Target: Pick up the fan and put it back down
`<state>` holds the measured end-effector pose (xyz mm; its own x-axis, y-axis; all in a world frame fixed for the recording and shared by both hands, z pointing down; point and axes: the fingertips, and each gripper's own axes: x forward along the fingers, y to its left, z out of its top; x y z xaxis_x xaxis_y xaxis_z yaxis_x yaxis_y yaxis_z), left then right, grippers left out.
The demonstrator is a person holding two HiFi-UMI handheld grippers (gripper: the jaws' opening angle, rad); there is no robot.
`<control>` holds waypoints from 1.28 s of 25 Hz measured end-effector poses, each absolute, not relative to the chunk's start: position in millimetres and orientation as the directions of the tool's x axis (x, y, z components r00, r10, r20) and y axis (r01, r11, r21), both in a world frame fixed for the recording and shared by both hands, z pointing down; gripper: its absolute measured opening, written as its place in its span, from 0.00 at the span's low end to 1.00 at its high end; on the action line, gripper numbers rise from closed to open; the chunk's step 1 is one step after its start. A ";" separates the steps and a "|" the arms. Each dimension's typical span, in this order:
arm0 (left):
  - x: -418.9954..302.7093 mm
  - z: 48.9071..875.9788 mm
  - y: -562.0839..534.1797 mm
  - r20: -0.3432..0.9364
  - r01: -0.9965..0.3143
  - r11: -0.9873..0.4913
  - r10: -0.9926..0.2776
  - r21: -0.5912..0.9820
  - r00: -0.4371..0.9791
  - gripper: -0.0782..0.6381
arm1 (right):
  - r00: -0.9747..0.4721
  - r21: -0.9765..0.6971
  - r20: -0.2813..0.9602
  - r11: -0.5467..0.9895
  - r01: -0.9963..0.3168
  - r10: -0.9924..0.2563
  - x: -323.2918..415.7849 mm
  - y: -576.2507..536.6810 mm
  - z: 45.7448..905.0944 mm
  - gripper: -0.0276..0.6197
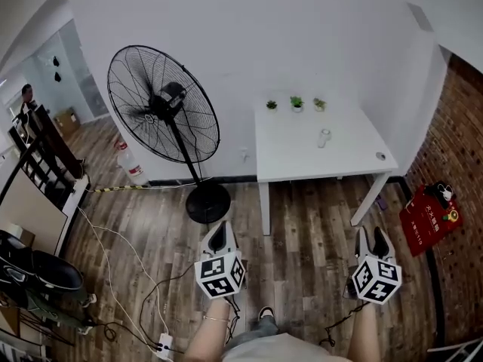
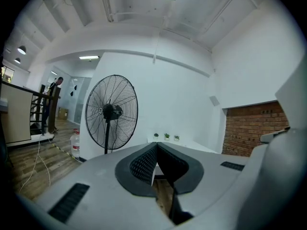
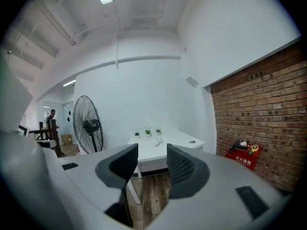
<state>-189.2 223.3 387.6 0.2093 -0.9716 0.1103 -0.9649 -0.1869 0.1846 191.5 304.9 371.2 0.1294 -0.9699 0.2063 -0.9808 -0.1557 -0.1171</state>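
A tall black pedestal fan (image 1: 162,104) stands upright on the wooden floor by the white wall, its round base (image 1: 207,202) just left of the white table. It also shows in the left gripper view as the fan (image 2: 111,111) and small in the right gripper view as the fan (image 3: 88,126). My left gripper (image 1: 219,236) hovers a short way in front of the base, jaws together and empty (image 2: 156,146). My right gripper (image 1: 372,241) hangs off to the right near the table leg, jaws apart with nothing between them (image 3: 152,151). Neither touches the fan.
The white table (image 1: 302,153) carries three small plants and a small white object. A red box (image 1: 430,217) lies by the brick wall at right. A water jug (image 1: 130,161) stands left of the fan. Cables and a power strip (image 1: 162,345) trail over the floor at left.
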 end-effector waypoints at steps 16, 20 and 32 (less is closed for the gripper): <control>-213.2 386.7 84.0 0.104 -0.955 -0.217 -0.965 0.201 0.241 0.12 | 0.184 -0.115 0.226 -0.214 -0.970 -0.956 180.6 180.4 370.4 0.33; -212.7 398.6 70.1 0.127 -0.953 -0.216 -0.961 0.213 0.246 0.12 | 0.182 -0.101 0.260 -0.214 -0.972 -0.948 179.7 165.3 380.6 0.33; -195.5 416.6 0.1 0.152 -0.956 -0.212 -0.958 0.203 0.245 0.12 | 0.184 -0.104 0.277 -0.220 -0.970 -0.943 197.5 86.7 396.9 0.33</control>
<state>-195.5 0.1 416.6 0.2445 -0.9577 0.1517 -0.9560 -0.2119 0.2031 197.5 86.7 396.9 0.1843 -0.9429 0.2773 -0.9700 -0.2201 -0.1036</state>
